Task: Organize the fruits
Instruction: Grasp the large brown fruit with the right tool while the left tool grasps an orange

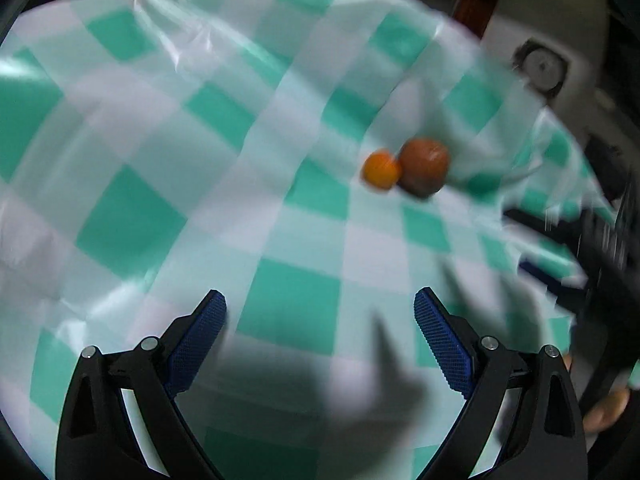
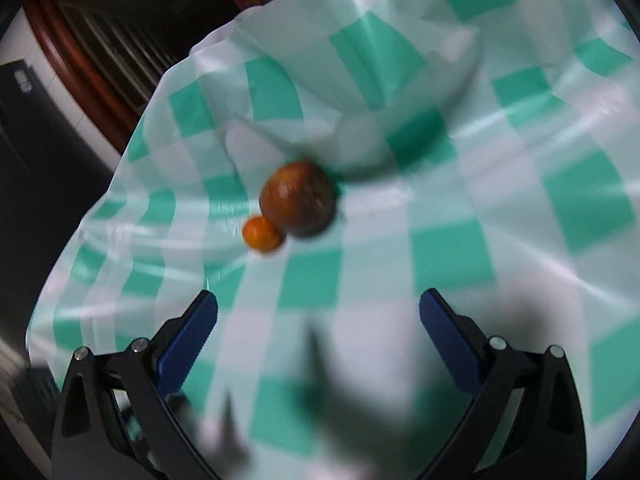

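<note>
Left gripper (image 1: 320, 320) agape and empty, right gripper (image 2: 319, 320) likewise, orange (image 1: 381, 170) touching brown fruit (image 1: 425, 166), checked cloth (image 1: 160, 120).

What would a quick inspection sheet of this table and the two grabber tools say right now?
Surface: green-and-white checked tablecloth, shiny and creased; pictures are motion-blurred.
Job's things: small orange fruit and larger brown-red fruit side by side, seemingly touching, on the cloth; a folded clear bag appears to lie just behind them.
Clutter: nothing seen.
Grippers: left gripper and right gripper both above the cloth, jaws wide apart, nothing between them; fruits lie ahead of both.
Cables: nothing seen.
Surroundings: dark wooden furniture past the table edge; a white object with a round fitting; fingertips of a hand at the left view's edge.
</note>
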